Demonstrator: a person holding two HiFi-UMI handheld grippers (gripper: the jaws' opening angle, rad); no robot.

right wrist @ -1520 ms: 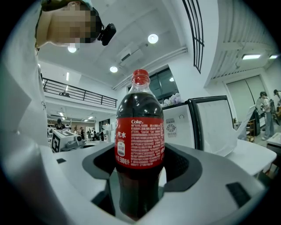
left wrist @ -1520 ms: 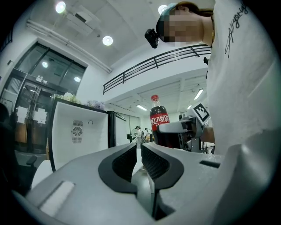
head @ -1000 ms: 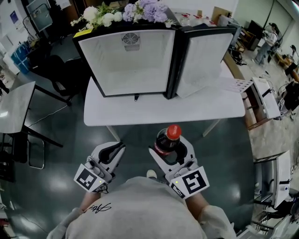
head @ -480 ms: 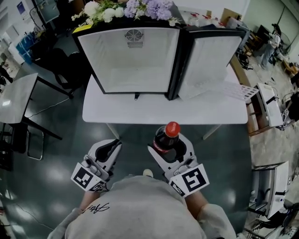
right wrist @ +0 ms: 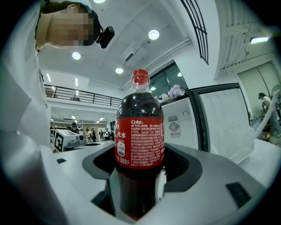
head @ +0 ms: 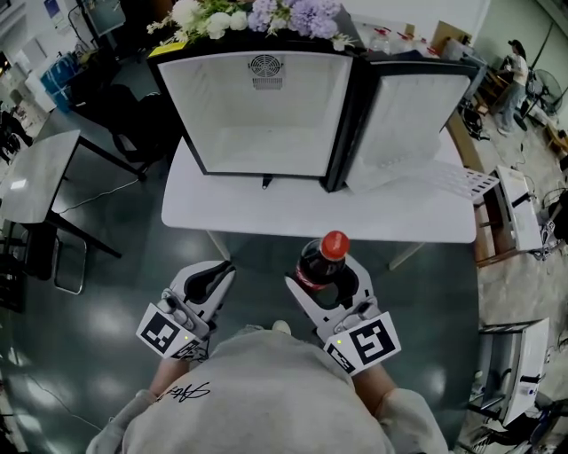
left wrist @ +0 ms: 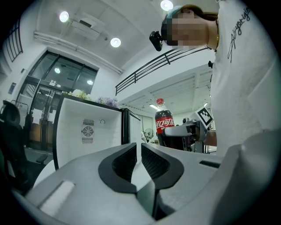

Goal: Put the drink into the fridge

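While the right gripper (head: 327, 280) clamped the upright bottle (head: 320, 262) over the floor before the table (head: 266, 211), the left gripper (head: 218, 273) hung empty, jaws nearly together; the fridge (head: 266, 111) stood open on it.

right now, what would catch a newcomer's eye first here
The red-capped cola bottle, clamped upright by the right gripper, low in the head view. Beyond it, an open, empty mini fridge stands on a white table, its door swung right and flowers on top.
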